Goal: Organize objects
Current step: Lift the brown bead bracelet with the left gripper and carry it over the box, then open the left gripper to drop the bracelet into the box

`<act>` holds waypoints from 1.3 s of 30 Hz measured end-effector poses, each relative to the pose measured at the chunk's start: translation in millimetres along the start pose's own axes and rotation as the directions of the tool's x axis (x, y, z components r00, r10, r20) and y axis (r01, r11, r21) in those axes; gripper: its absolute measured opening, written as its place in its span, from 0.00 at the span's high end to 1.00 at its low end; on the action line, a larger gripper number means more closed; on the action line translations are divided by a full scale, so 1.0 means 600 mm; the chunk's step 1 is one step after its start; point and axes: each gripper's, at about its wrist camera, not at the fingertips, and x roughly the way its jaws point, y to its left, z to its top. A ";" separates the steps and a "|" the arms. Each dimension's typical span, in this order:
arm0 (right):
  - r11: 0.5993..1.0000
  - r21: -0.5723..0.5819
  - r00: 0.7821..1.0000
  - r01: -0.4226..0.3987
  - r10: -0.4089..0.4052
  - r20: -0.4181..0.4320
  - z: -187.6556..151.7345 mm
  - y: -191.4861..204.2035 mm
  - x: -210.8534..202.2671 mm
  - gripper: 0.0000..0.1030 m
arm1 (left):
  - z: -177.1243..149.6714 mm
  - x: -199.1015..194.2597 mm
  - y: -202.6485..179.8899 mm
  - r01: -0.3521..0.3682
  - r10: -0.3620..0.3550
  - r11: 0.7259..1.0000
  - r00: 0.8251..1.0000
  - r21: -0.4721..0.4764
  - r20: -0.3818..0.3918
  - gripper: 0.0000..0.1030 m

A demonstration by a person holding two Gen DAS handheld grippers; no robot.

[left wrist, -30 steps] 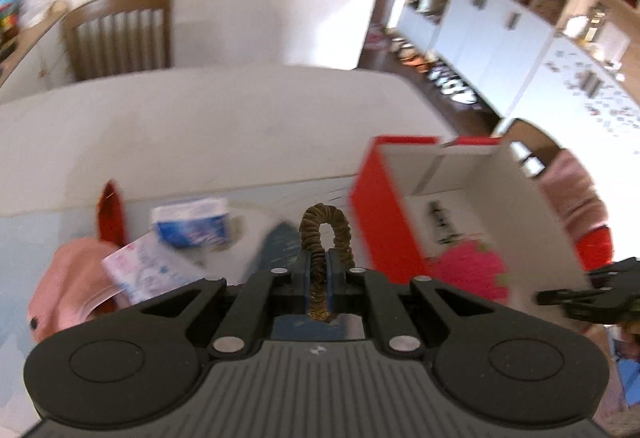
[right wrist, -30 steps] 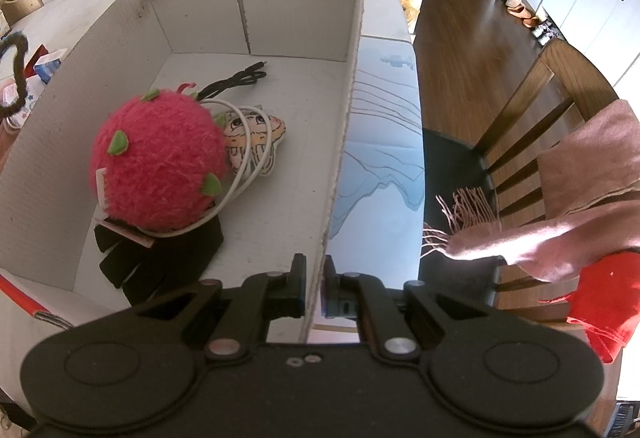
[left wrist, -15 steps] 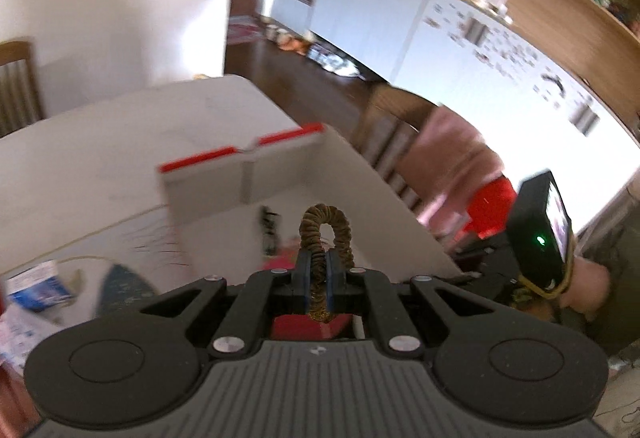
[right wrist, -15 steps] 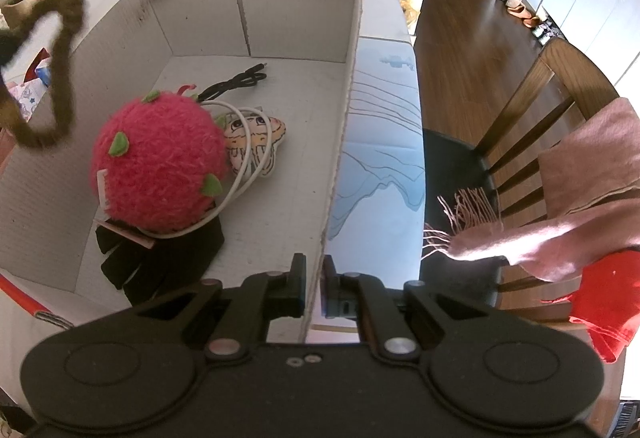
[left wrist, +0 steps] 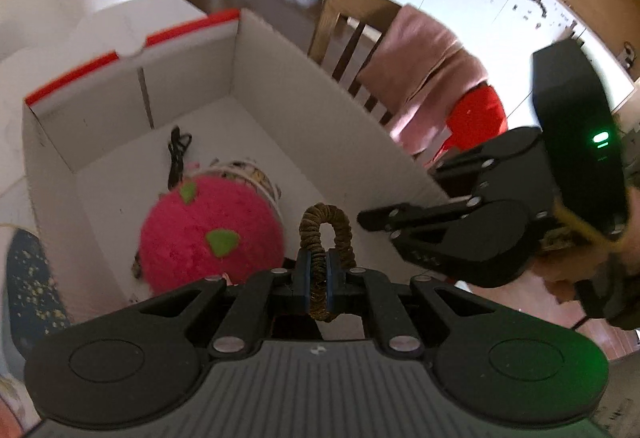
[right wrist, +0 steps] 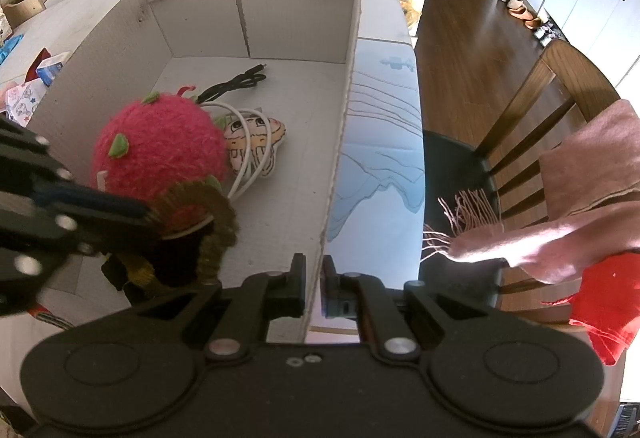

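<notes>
Brown hair tie (left wrist: pixel 325 238), looped, pinched in left tool (left wrist: pixel 318 280), held above open cardboard box (right wrist: pixel 348 50) interior. Right tool (right wrist: pixel 314 288) clamped on box's near right wall. Inside box: pink plush ball (right wrist: pixel 160 146), white cable (right wrist: pixel 248 158), black cable (right wrist: pixel 236 82). Box rests on surface (right wrist: pixel 384 110).

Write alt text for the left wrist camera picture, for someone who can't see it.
The left gripper pinches a brown scrunchie over an open white cardboard box with red trim. Inside lie a fuzzy pink ball with green patches and a black cable. The right gripper holds the box's right wall.
</notes>
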 end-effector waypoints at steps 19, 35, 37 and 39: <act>1.000 -0.001 1.000 -0.001 0.001 -0.003 0.002 0.003 0.001 0.94 | -0.003 0.065 0.005 -0.031 0.031 1.000 0.993 -0.001 -0.115 0.73; 1.000 -0.001 1.000 -0.007 0.007 -0.007 0.002 -0.001 0.000 0.94 | -0.018 0.001 0.010 0.052 -0.053 0.998 0.999 -0.043 -0.012 0.29; 1.000 -0.002 1.000 -0.006 0.006 -0.007 0.002 -0.001 0.001 0.94 | -0.018 -0.016 0.011 0.057 -0.056 0.997 0.998 -0.052 0.015 0.27; 1.000 -0.003 1.000 -0.006 0.006 -0.008 0.002 -0.001 0.001 0.94 | -0.020 -0.036 0.013 0.053 -0.050 0.997 0.998 -0.059 0.045 0.25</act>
